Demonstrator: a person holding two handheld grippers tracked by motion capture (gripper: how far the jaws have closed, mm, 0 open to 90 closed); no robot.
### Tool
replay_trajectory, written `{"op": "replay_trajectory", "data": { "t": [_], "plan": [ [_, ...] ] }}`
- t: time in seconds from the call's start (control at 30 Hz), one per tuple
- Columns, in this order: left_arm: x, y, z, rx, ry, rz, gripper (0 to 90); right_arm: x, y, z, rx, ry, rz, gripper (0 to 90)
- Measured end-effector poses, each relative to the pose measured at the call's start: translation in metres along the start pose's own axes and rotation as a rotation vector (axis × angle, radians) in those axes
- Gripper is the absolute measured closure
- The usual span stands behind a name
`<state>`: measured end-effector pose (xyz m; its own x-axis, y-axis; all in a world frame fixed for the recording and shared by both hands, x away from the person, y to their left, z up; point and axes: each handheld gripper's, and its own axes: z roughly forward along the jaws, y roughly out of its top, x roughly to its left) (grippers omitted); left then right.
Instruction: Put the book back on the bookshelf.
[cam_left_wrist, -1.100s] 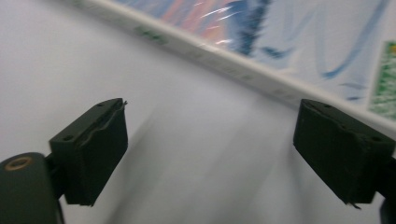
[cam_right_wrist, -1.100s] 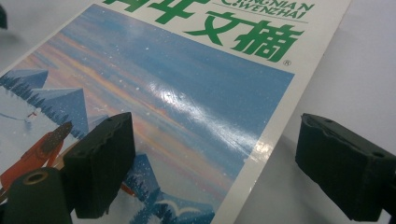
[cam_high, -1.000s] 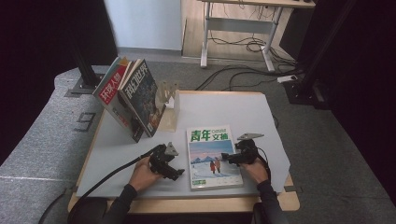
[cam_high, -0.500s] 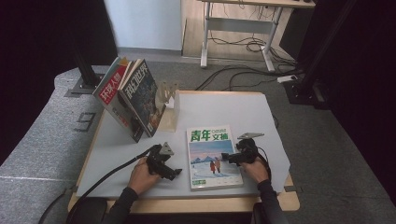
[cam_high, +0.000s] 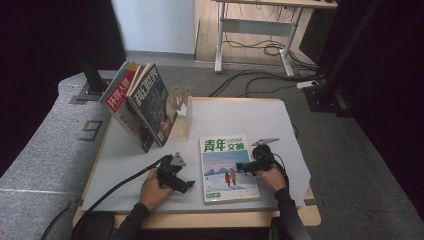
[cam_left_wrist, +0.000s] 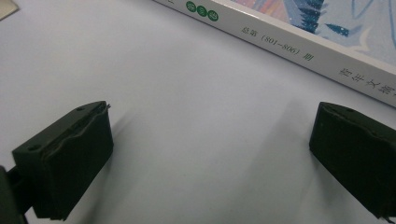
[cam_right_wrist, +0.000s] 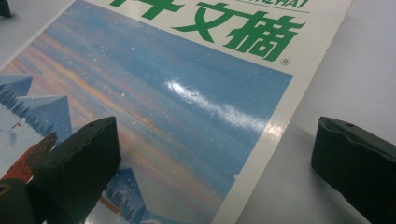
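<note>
A glossy snow-scene magazine with green lettering (cam_high: 229, 168) is flanked on the pale tabletop (cam_high: 235, 116) by the left tongs (cam_high: 186, 187) and right tongs (cam_high: 242, 167), both spread wide, apparently gripping nothing, the right's jaws just opened.

The magazine (cam_high: 229, 167) cover reads 青年文摘; its spine, perhaps, (801-806).

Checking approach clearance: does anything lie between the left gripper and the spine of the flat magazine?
Nothing: in the left gripper view, bare white table runs from the open left gripper to the magazine spine.
</note>
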<state>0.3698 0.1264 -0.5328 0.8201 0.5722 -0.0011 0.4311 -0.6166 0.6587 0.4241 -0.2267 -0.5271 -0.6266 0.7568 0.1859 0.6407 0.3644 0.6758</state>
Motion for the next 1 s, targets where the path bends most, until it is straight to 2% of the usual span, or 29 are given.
{"op": "replay_trajectory", "data": {
  "t": [0.37, 0.63, 0.9, 1.0],
  "plan": [
    [0.000, 0.000, 0.000, -0.001, 0.000, -0.001, 0.0, -0.013, 0.023, 0.011, 0.087, 0.023, -0.026, 0.0],
    [0.000, 0.000, 0.000, -0.003, 0.000, -0.001, 0.0, -0.015, 0.037, 0.019, 0.148, 0.030, -0.036, 0.0],
    [0.000, 0.000, 0.000, -0.002, 0.000, -0.001, 0.0, -0.014, 0.039, 0.020, 0.143, 0.038, -0.037, 2.3],
    [0.000, 0.000, 0.000, -0.002, 0.000, -0.001, 0.0, -0.016, 0.039, 0.016, 0.112, 0.073, -0.018, 4.5]
  ]
}}
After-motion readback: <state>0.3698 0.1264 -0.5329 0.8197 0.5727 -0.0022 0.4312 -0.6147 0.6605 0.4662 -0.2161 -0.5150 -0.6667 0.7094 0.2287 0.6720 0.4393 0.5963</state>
